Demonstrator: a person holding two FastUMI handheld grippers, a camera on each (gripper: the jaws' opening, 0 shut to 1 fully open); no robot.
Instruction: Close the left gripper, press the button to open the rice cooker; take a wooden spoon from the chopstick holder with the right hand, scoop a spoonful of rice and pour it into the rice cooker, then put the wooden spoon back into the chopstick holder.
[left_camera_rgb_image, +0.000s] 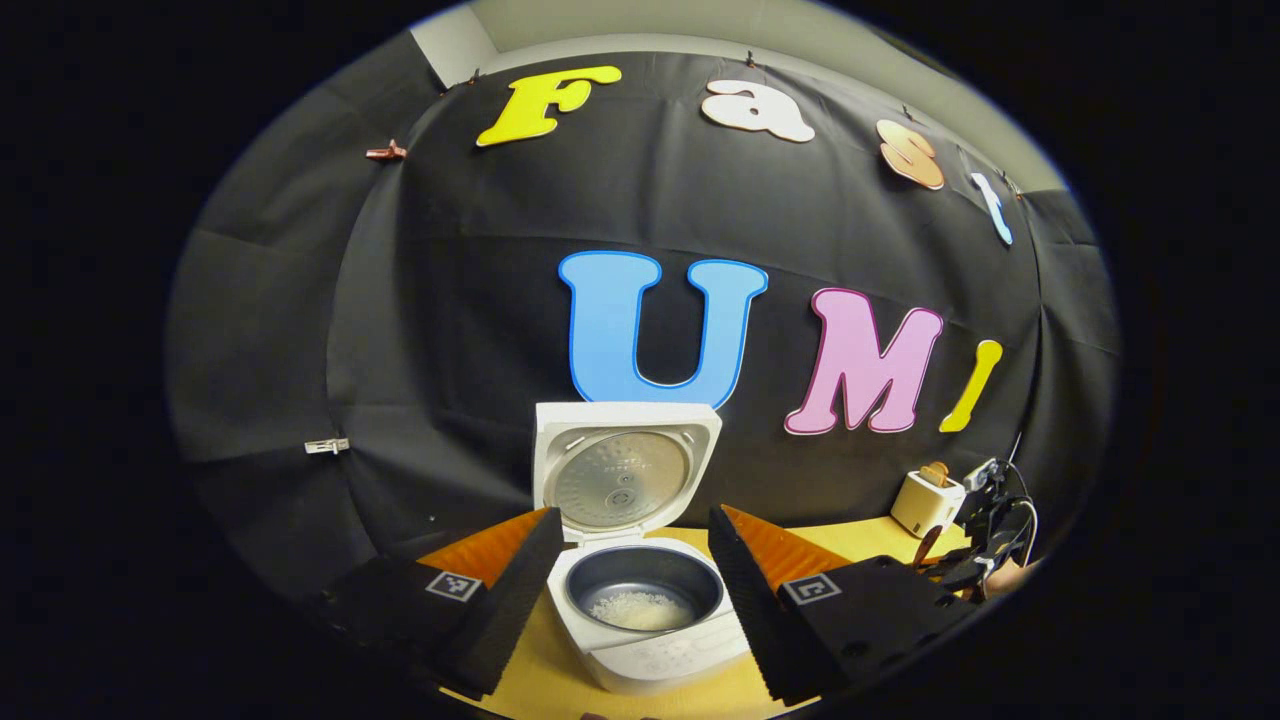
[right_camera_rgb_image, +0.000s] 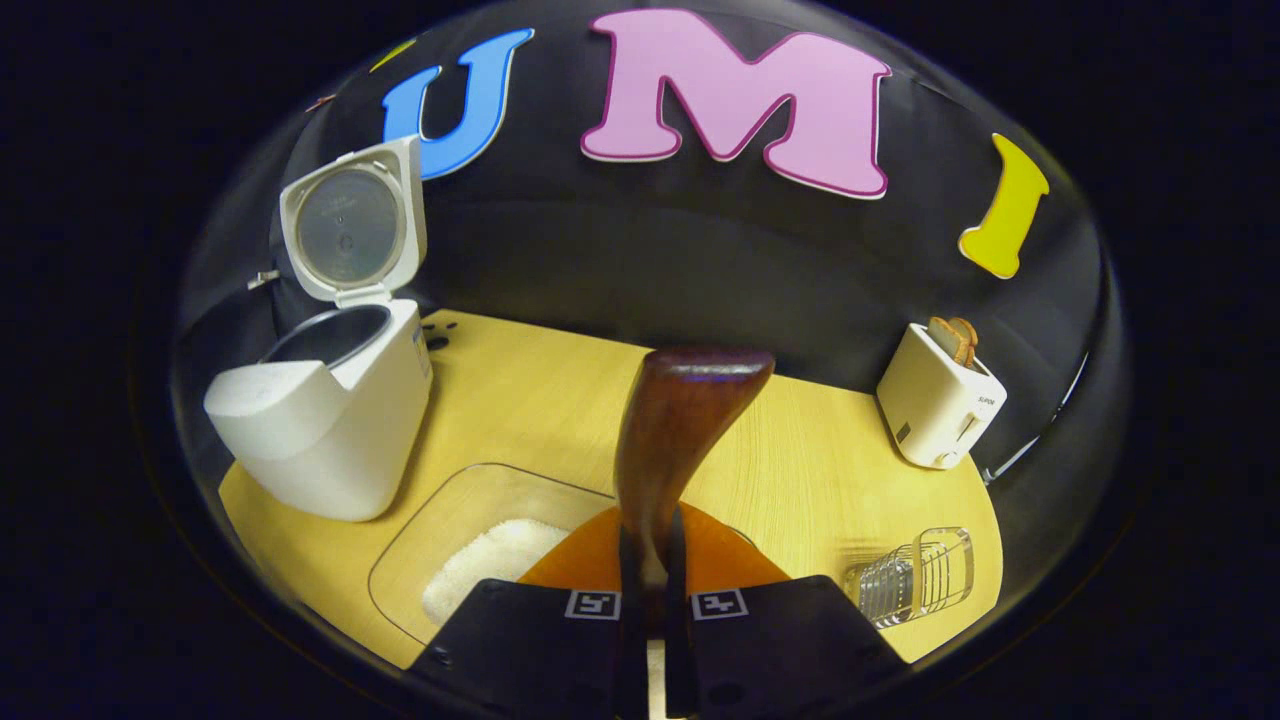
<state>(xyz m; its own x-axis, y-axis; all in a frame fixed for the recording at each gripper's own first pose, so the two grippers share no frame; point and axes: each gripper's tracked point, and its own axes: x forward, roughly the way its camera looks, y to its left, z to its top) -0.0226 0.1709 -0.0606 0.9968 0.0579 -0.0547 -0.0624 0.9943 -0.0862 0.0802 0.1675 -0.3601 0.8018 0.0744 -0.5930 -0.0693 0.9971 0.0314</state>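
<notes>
The white rice cooker stands open with its lid upright, and a little rice lies in the dark inner pot. My left gripper is open, one finger on each side of the cooker and touching nothing. My right gripper is shut on the handle of the wooden spoon, whose bowl points up and away above the table. Below it sits a clear tub of rice. The wire chopstick holder is to the right. The cooker stands to the left.
A white toaster with bread in it stands at the back right of the yellow wooden table. In the left gripper view, the toaster and the right gripper sit far to the right. The black cloth wall closes off the back.
</notes>
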